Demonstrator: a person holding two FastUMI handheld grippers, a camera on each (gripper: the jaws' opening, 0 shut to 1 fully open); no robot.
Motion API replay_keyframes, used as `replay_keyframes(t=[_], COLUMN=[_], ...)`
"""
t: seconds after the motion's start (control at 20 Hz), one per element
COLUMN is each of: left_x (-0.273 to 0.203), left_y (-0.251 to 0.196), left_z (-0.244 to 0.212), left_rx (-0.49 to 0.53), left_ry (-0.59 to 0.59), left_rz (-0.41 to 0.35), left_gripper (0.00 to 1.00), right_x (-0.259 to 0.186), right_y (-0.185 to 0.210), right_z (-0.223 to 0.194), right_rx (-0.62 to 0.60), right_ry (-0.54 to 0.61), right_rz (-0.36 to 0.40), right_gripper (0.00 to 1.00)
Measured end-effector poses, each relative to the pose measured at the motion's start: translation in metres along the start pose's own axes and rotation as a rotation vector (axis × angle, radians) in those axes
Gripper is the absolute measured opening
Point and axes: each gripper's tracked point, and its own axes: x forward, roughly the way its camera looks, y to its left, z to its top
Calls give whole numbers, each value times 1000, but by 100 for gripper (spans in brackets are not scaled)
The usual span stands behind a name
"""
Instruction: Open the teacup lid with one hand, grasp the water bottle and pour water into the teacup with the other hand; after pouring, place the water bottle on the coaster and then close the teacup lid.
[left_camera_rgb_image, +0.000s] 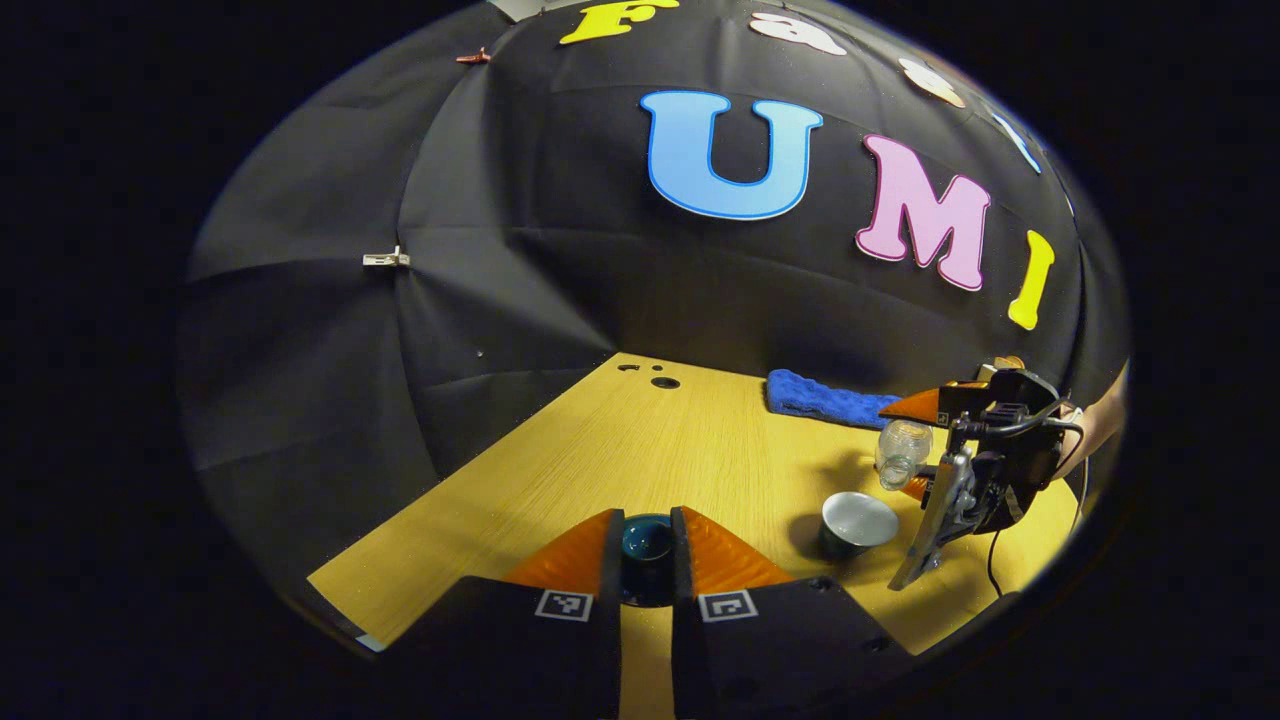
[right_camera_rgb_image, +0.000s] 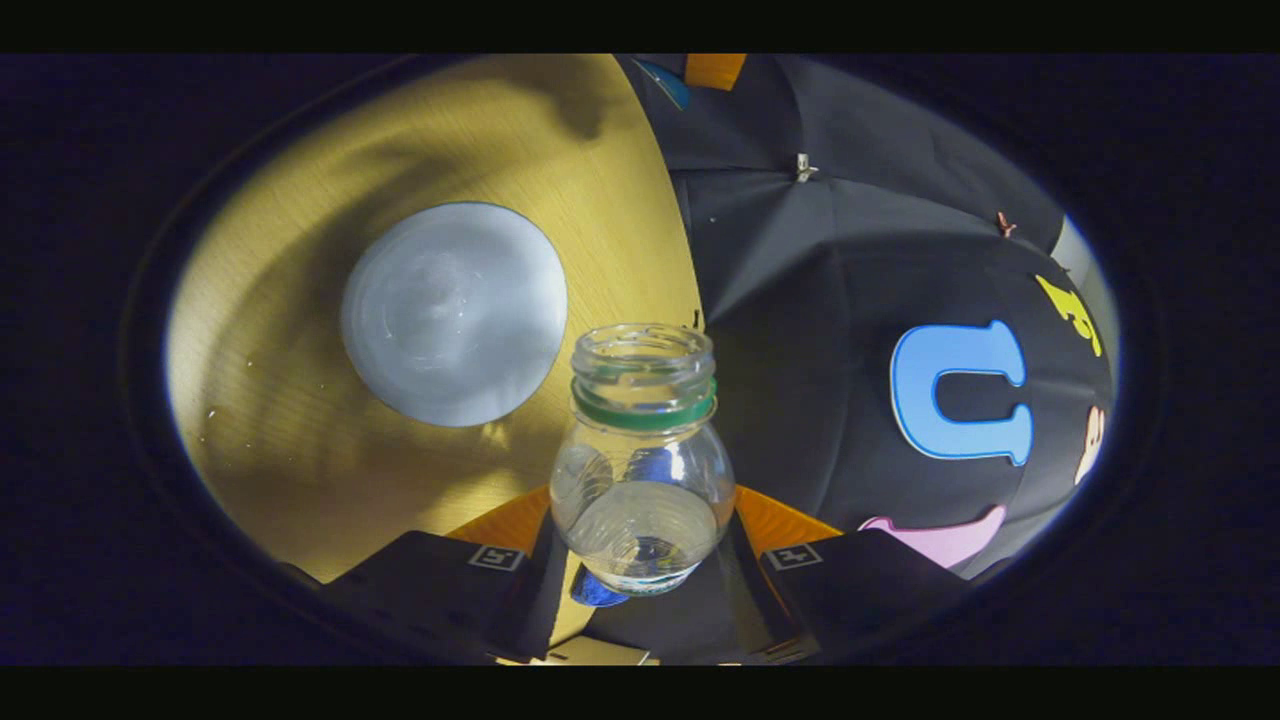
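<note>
Left gripper up close, at six o'clock in the left gripper view: its fingers clamp a dark teal teacup lid, held clear of the cup. So the lid is off, step one done.

Further out at three o'clock, the teacup stands open on the yellow wooden table, pale inside. Just beyond it the right gripper holds the water bottle tipped over, mouth pointing down toward the cup. Pouring looks under way, by my reading.

Switch to the right gripper view: both fingers squeeze the clear water bottle at its body, at six o'clock. Cap off, green ring at the neck, a little water pooled in the belly. The teacup sits at ten o'clock, seen from above, mouth of the bottle near its rim but not over it.

Left to do: finish the pour, bottle to the coaster, lid back on.

Hard to call: no stream shows, and I cannot tell whether the cup holds water. The coaster I cannot pick out for sure. At the far edge, a blue cloth lies at two o'clock.
</note>
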Motion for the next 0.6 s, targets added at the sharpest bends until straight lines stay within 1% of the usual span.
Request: replay_keyframes(t=[0.05,0.45,0.55,0.6], left_x=[0,-3,-4,-3], left_y=[-1,-12,-11,-10], left_z=[-1,-3,-5,-5], left_rx=[5,36,39,40], left_ry=[-1,-6,0,0], left_rz=[-2,-31,-35,-33], left_gripper=[24,24,24,24], right_x=[1,8,11,11], right_y=[0,-6,-3,-4], right_z=[1,2,0,1], right_rx=[-13,-104,-107,-119], right_ry=[-2,-21,-20,-23], right_rz=[0,-15,-9,-15], right_gripper=[72,71,71,67])
